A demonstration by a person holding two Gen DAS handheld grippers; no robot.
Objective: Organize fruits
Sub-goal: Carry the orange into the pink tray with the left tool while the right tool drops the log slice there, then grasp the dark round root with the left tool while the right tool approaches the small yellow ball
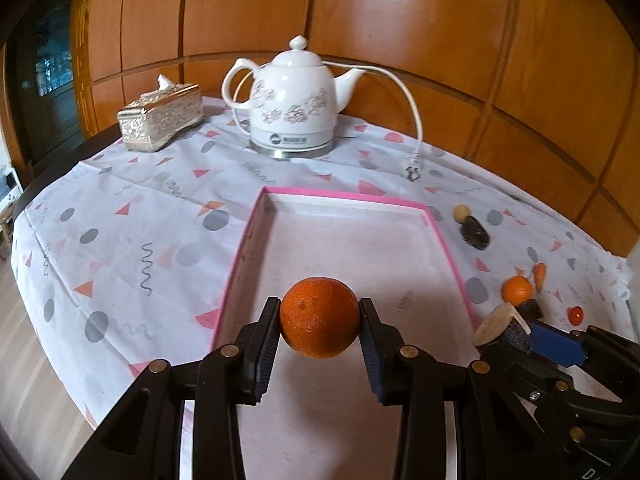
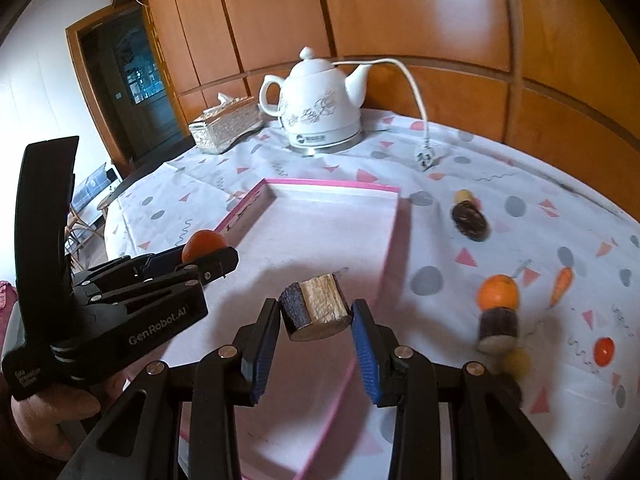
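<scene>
Left wrist view: your left gripper [image 1: 319, 322] clamps an orange [image 1: 319, 317] above the pink tray [image 1: 240, 248].

Right wrist view: your right gripper [image 2: 316, 314] pinches a wood chunk [image 2: 316, 307] over the tray's [image 2: 394, 224] near half; another orange [image 2: 497, 291] lies to its right.

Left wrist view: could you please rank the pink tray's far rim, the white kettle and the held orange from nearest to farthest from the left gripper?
1. Orange, between the left gripper pads.
2. Pink tray's far rim, straight ahead.
3. White kettle, at the table's back by the wooden panels.
</scene>
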